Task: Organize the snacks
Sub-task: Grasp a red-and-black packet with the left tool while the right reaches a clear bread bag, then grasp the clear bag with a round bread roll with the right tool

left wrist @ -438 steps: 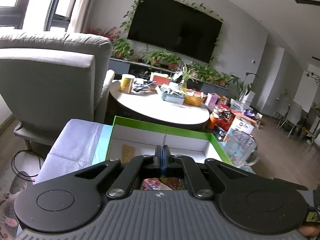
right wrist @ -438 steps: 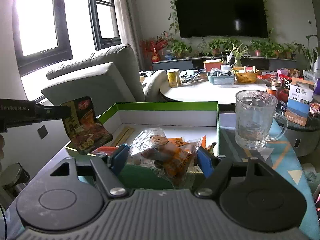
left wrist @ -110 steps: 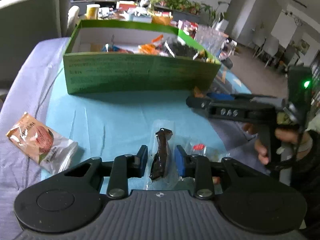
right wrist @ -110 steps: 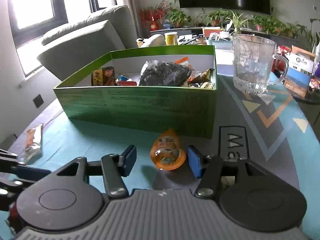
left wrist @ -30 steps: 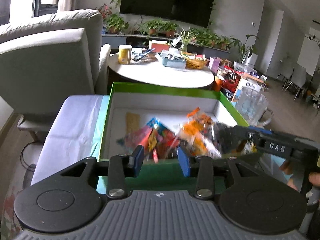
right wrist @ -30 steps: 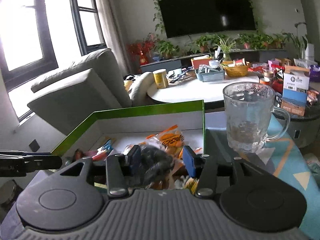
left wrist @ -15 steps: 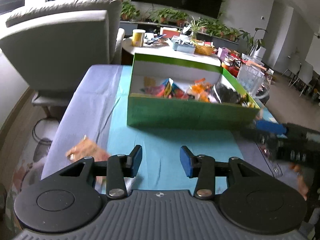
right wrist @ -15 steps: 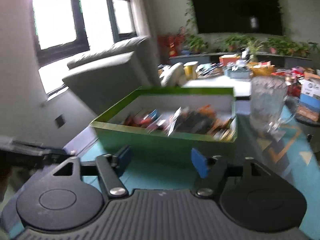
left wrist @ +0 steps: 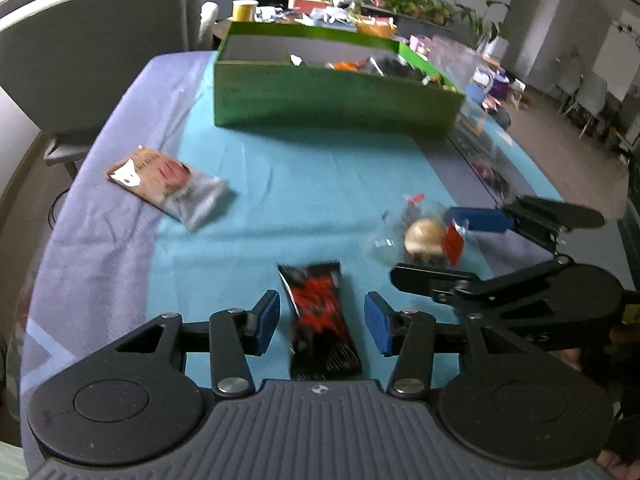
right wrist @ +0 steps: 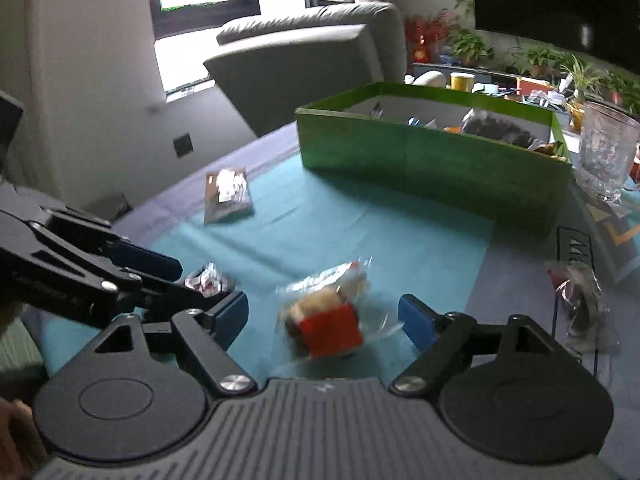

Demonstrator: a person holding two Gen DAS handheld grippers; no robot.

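My left gripper [left wrist: 322, 326] is open, its blue pads on either side of a black and red snack packet [left wrist: 320, 320] lying on the teal cloth. My right gripper [right wrist: 320, 320] is open around a clear packet with a round pastry and a red label [right wrist: 326, 318], also seen in the left wrist view [left wrist: 424, 236]. The green box [left wrist: 332, 94] holding several snacks stands at the far side, also in the right wrist view [right wrist: 432, 160]. A brown and silver packet [left wrist: 168, 184] lies to the left, also in the right wrist view [right wrist: 228, 194].
A glass mug [right wrist: 606, 156] stands right of the box. A small clear wrapper [right wrist: 580, 300] lies on the grey mat at the right. A grey armchair [left wrist: 92, 36] stands behind the table's left side. The table edge runs along the left.
Both grippers have dropped from the box toward the near cloth. The left now straddles the black and red packet, the right the pastry packet. Both stay open.
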